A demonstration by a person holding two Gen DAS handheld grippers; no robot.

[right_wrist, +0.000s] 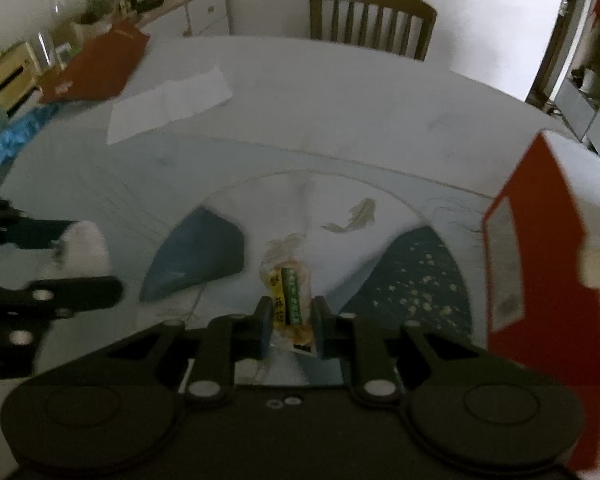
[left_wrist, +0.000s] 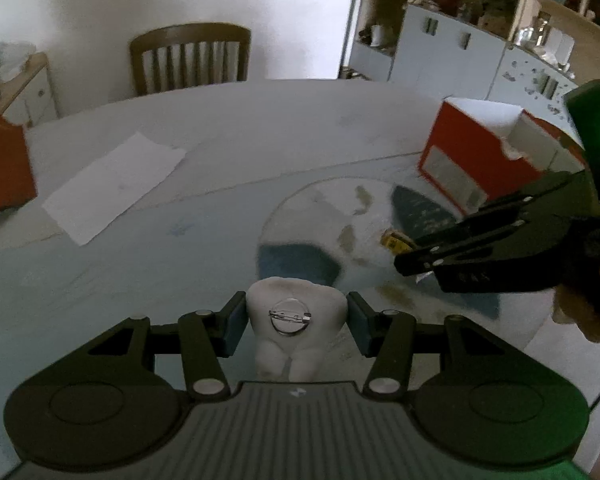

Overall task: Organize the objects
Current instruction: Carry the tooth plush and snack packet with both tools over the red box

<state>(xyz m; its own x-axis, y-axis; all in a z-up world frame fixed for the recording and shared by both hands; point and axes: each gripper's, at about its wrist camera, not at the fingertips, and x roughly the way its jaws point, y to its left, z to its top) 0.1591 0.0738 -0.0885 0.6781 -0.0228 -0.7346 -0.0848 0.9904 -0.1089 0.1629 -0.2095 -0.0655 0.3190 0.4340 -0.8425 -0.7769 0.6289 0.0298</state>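
Paper sheet: a white sheet of paper (left_wrist: 114, 186) lies flat at the far left of the table (left_wrist: 228, 120), well apart from both of our tools.

Left gripper: our left gripper (left_wrist: 297, 322) has its jaws clamped on a white tooth-shaped brooch (left_wrist: 296, 320), pads pressing both flanks, the pin-back facing the camera. We judge it is held clear of the cloth, ready to carry.

Why held so: gripping the widest part of the crown keeps the tooth-shaped brooch from twisting; we judge the grip secure.

Right gripper: our right gripper (right_wrist: 288, 326) has its jaws closed on a small snack packet (right_wrist: 290, 300) with a yellow-and-green label. The packet lies near the middle of the patterned tablecloth (right_wrist: 204, 256), its lower end between the pads.

Red box: an open red-and-white cardboard box (right_wrist: 540, 264) stands at the right of the table, just beside the right gripper. We judge it the likely place for both items.

Left view only: it shows the brooch's pin and the box's open top and white interior.

Right view only: it shows the packet's label and the pads around it; the left view sees only a yellow corner (left_wrist: 396, 240) past the right tool's fingers.

Risk: the thin wrapper may slip or crumple on lifting.
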